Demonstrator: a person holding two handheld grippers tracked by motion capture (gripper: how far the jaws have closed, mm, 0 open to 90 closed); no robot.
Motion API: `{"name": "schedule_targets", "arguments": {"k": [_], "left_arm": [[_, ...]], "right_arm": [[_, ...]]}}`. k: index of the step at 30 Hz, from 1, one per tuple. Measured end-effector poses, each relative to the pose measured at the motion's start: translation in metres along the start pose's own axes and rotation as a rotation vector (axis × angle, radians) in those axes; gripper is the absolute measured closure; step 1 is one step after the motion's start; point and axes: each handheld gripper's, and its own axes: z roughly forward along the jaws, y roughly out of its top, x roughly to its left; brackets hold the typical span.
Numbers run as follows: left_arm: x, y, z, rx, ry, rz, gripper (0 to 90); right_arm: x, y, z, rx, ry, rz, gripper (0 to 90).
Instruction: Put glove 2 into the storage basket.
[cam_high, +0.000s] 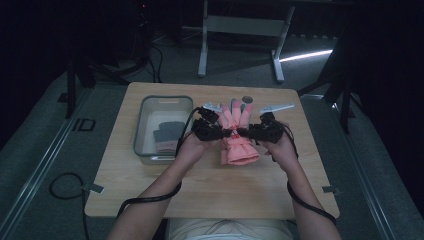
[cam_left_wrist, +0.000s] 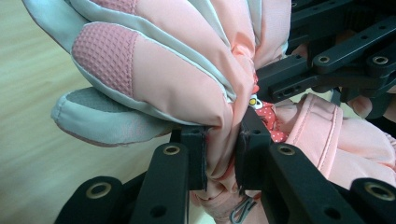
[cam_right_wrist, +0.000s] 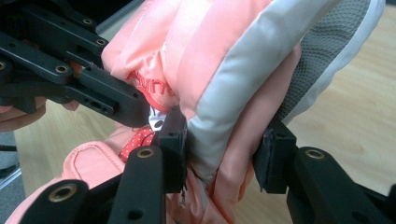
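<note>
Left gripper (cam_left_wrist: 220, 156) clamped hard on the pink ski glove (cam_left_wrist: 196, 79), jaws pinching a bunched fold of the padded fabric right at the wrist seam. Same story for the right gripper (cam_right_wrist: 224, 156): closed on the glove (cam_right_wrist: 233, 70) from the opposite side, grabbing the grey-trimmed edge, fabric squashed between the pads. Both meeting at the glove's narrow middle, nearly nose to nose, each one visible just past the glove in the other's gripper view.

Seen from the high view: glove (cam_high: 236, 142) sitting around the centre of the wooden table (cam_high: 150, 195), cuff toward the person, fingers pointing away. Left gripper (cam_high: 227, 133) on the glove's left, right gripper (cam_high: 246, 133) on its right, hands wrapped round both. Can't tell whether the glove is lifted or resting on the tabletop.

Left of the glove, a grey plastic bin (cam_high: 142, 150), close to the left hand. Inside it, a second glove (cam_high: 167, 137), dark grey with a pink cuff, lying flat.

Just past the glove's fingertips, a small round grey disc (cam_high: 247, 99) near the table's far edge. Beyond the table, white metal frame legs (cam_high: 240, 30) on the dark floor.
</note>
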Motion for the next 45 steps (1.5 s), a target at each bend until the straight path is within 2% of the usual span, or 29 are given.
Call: {"name": "schedule_targets", "arguments": {"k": [7, 9, 10, 14, 21, 22, 23, 24, 25, 28, 29, 32, 33, 34, 37, 41, 45], "left_arm": [[0.013, 0.002, -0.023, -0.010, 0.032, -0.006, 76.6], [0.018, 0.000, -0.033, -0.017, 0.059, -0.008, 76.7], [0.018, 0.000, -0.033, -0.017, 0.059, -0.008, 76.7], [0.032, -0.006, -0.051, -0.029, 0.095, -0.033, 76.7], [0.053, -0.011, -0.081, -0.035, 0.148, -0.051, 76.7], [0.053, -0.011, -0.081, -0.035, 0.148, -0.051, 76.7], [0.058, -0.013, -0.089, -0.031, 0.170, -0.052, 76.7], [0.058, -0.013, -0.089, -0.031, 0.170, -0.052, 76.7], [0.064, -0.015, -0.097, -0.034, 0.184, -0.061, 76.7], [0.069, -0.017, -0.104, -0.042, 0.199, -0.071, 76.7], [0.077, -0.021, -0.110, -0.048, 0.216, -0.082, 76.7], [0.080, -0.022, -0.113, -0.048, 0.221, -0.090, 76.7], [0.089, -0.027, -0.118, -0.050, 0.235, -0.113, 76.7], [0.092, -0.029, -0.119, -0.049, 0.240, -0.120, 76.7], [0.105, -0.036, -0.122, -0.047, 0.244, -0.146, 77.0], [0.120, -0.047, -0.120, -0.039, 0.246, -0.173, 77.0], [0.136, -0.057, -0.111, -0.042, 0.230, -0.211, 77.0]], "right_arm": [[0.013, 0.025, 0.016, -0.004, 0.024, -0.043, 60.5], [0.017, 0.030, 0.022, -0.004, 0.031, -0.053, 60.5], [0.017, 0.030, 0.022, -0.004, 0.031, -0.053, 60.5], [0.028, 0.045, 0.042, 0.005, 0.053, -0.078, 60.5], [0.046, 0.069, 0.070, 0.016, 0.094, -0.119, 60.4], [0.049, 0.072, 0.075, 0.018, 0.097, -0.124, 60.5], [0.051, 0.075, 0.079, 0.019, 0.098, -0.128, 60.4], [0.051, 0.075, 0.079, 0.019, 0.098, -0.128, 60.4], [0.057, 0.082, 0.089, 0.017, 0.114, -0.133, 60.4], [0.064, 0.090, 0.100, 0.021, 0.131, -0.147, 60.4], [0.066, 0.093, 0.105, 0.027, 0.136, -0.153, 60.4], [0.068, 0.096, 0.111, 0.027, 0.137, -0.157, 60.5], [0.070, 0.099, 0.116, 0.031, 0.138, -0.163, 60.4], [0.074, 0.104, 0.127, 0.045, 0.144, -0.170, 60.4], [0.079, 0.108, 0.143, 0.062, 0.144, -0.183, 60.5], [0.081, 0.109, 0.163, 0.100, 0.142, -0.185, 60.5], [0.079, 0.108, 0.181, 0.129, 0.131, -0.184, 60.6]]}}
